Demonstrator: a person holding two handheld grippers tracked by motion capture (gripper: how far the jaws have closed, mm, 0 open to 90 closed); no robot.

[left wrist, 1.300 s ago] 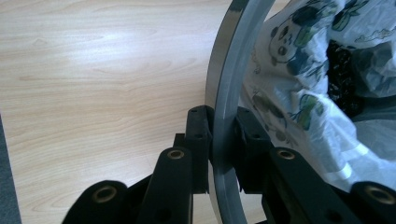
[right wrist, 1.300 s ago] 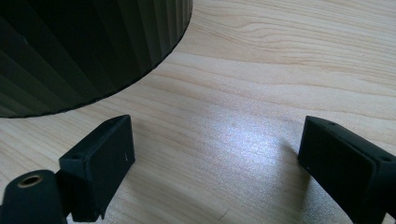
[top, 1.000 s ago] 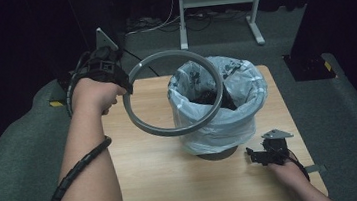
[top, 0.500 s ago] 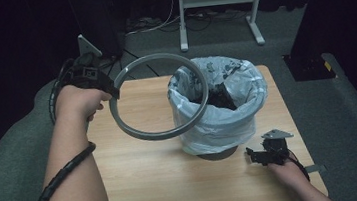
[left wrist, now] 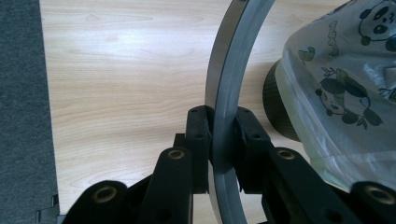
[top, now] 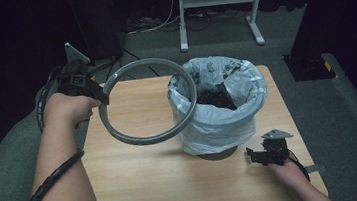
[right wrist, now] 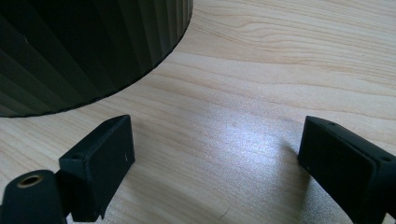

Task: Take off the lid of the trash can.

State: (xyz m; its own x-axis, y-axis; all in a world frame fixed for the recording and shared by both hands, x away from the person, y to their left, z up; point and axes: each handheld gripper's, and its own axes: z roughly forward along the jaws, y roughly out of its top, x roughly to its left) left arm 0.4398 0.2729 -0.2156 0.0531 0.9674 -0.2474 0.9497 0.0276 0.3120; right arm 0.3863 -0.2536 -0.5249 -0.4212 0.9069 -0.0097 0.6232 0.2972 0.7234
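Observation:
A grey ring [top: 146, 101] hangs tilted in the air over the left half of the wooden table [top: 139, 180], its right side near the bin's rim. My left gripper [top: 96, 95] is shut on the ring's left edge; in the left gripper view the ring [left wrist: 224, 102] runs up between the clamped jaws of my left gripper [left wrist: 223, 140]. A dark ribbed bin [top: 219, 151] lined with a white panda-print bag [top: 223, 118] stands on the table's right half. My right gripper [top: 253, 156] rests open on the table beside the bin's base [right wrist: 88, 51], with nothing between its fingers.
A white metal stand [top: 217, 6] and cables lie on the floor behind the table. A dark box [top: 311, 64] sits on the grey carpet at the right. Bare wood spreads at the table's front and left.
My left gripper has carried the ring leftward and away from the bin over the last second. The right gripper has stayed put.

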